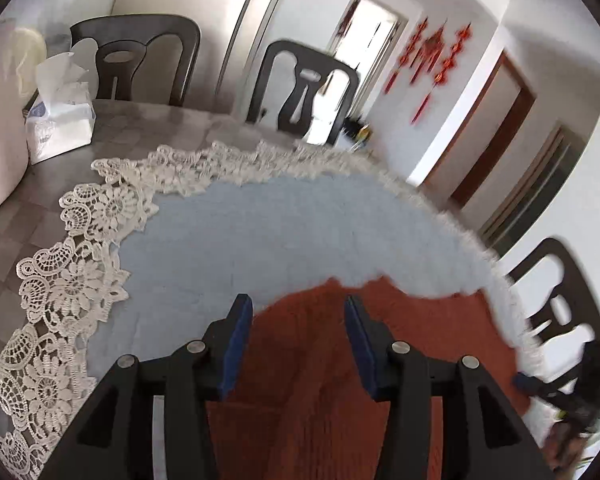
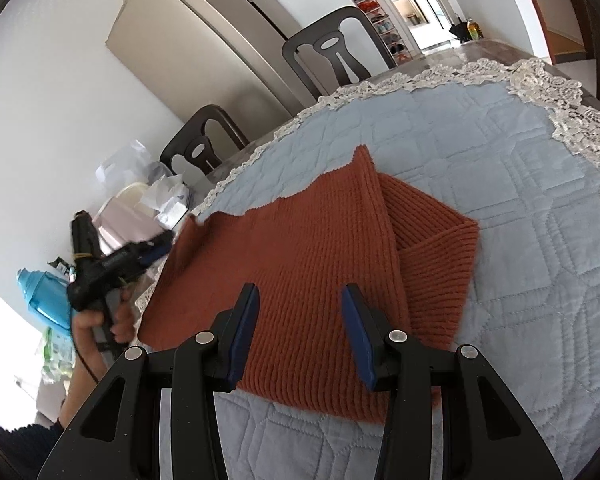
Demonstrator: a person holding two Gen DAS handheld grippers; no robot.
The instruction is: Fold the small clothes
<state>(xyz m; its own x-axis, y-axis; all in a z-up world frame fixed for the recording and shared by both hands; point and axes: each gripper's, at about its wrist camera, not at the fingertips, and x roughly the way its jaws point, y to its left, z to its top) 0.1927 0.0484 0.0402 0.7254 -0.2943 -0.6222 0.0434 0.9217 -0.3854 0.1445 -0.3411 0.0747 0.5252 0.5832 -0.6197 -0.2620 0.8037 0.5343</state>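
Note:
A rust-orange ribbed knit garment lies partly folded on a pale blue quilted mat, one layer lapped over another at its right. My right gripper hovers above the garment's near edge, open, and the knit below shows through the gap. My left gripper is also open over the same knit, nothing pressed between its blue pads. In the right wrist view a hand holds the left gripper at the garment's left edge. The right gripper appears blurred at the mat's right edge.
The mat has a cream lace border and lies on a grey table. A tissue pack and a pink container stand at one end, with a blue bottle nearby. Dark chairs surround the table.

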